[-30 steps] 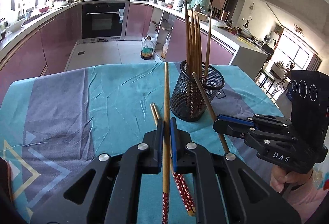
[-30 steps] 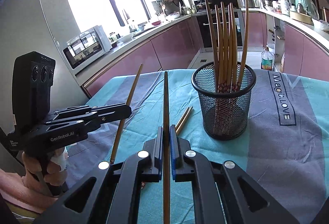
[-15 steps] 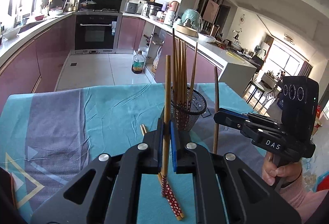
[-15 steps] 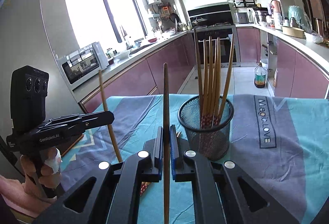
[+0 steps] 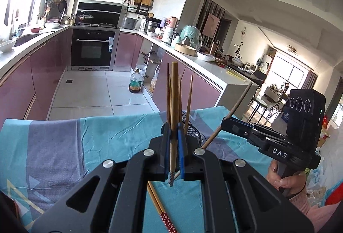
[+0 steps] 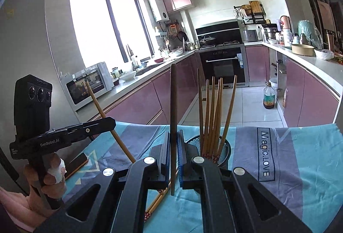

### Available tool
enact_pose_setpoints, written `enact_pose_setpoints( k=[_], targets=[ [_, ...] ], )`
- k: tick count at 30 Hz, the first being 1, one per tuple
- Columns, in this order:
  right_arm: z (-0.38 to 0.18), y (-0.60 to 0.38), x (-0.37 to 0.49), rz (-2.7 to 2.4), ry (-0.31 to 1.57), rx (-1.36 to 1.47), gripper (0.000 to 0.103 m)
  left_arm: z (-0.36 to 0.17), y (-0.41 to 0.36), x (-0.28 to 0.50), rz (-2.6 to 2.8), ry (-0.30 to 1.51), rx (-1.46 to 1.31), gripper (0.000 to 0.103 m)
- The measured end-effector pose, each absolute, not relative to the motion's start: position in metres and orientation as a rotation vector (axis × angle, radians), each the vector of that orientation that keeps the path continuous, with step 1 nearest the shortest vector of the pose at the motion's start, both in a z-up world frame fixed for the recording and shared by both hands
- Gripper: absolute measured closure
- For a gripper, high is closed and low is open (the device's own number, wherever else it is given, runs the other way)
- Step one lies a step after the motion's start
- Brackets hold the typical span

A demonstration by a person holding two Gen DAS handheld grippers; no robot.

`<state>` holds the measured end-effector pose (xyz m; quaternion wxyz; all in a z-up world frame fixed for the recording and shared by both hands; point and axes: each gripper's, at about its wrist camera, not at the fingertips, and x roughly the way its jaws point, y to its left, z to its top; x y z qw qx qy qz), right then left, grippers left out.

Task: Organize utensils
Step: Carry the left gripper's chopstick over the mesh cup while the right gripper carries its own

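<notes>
My left hand-held gripper [image 5: 174,143] is clamped on one chopstick [image 5: 174,104], held upright just in front of the mesh holder [image 5: 194,131]. My right hand-held gripper [image 6: 174,151] is clamped on a second chopstick [image 6: 173,117], also upright, just left of the mesh holder. The holder stands on the counter's teal cloth [image 6: 300,158] with several chopsticks [image 6: 212,113] inside. A loose pair [image 5: 159,207] lies on the cloth, nearer me than the holder.

Your left gripper [image 5: 174,147] and right gripper [image 6: 174,156] are both clamped tight, raised side by side; your right hand [image 5: 285,177] apparently wraps its handle.
</notes>
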<state>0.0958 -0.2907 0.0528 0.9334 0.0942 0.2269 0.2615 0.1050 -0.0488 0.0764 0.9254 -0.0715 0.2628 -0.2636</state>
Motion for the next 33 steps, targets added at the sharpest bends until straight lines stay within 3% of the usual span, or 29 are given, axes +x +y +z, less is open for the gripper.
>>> enact_pose_setpoints(
  k=[18,33],
  targets=[
    [0.101,-0.306,0.105,0.517,0.349,0.154,0.098,0.117,-0.075,0.129,-0.569,0.439,-0.108,0.096],
    [0.106,-0.309,0.129,0.479,0.34,0.156,0.098,0.119,-0.093,0.135,-0.548,0.433,-0.076,0.096]
  ],
)
